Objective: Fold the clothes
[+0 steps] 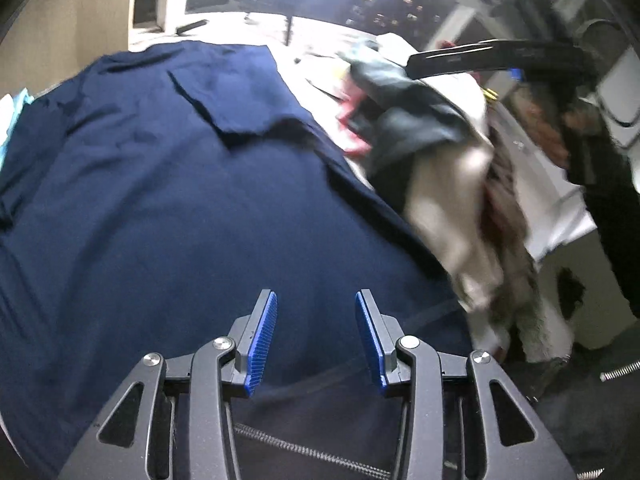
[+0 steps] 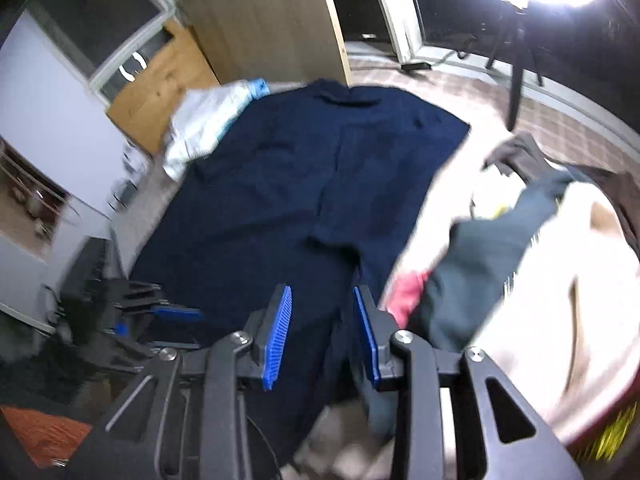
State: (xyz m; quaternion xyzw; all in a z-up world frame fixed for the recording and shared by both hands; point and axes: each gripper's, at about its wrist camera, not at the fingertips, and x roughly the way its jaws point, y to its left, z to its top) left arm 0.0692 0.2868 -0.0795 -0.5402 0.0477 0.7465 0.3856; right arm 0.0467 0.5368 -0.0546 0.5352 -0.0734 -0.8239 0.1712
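My left tongs (image 1: 316, 336) are partly spread, and nothing is between the blue pads (image 1: 262, 344). They hang over the near edge of the navy shirt (image 1: 160, 200) and I cannot see them touching it. My right tongs (image 2: 322, 334) are also partly spread and hold nothing; the gap between their pads is a little narrower. They also hang above the near part of the shirt (image 2: 312, 184). The shirt lies spread flat, with its collar at the far end. To the right of the shirt is a pile of clothes (image 2: 500, 248), grey, white and red, touching the shirt's edge. At the far left corner of the shirt lies a light blue cloth (image 2: 208, 120).
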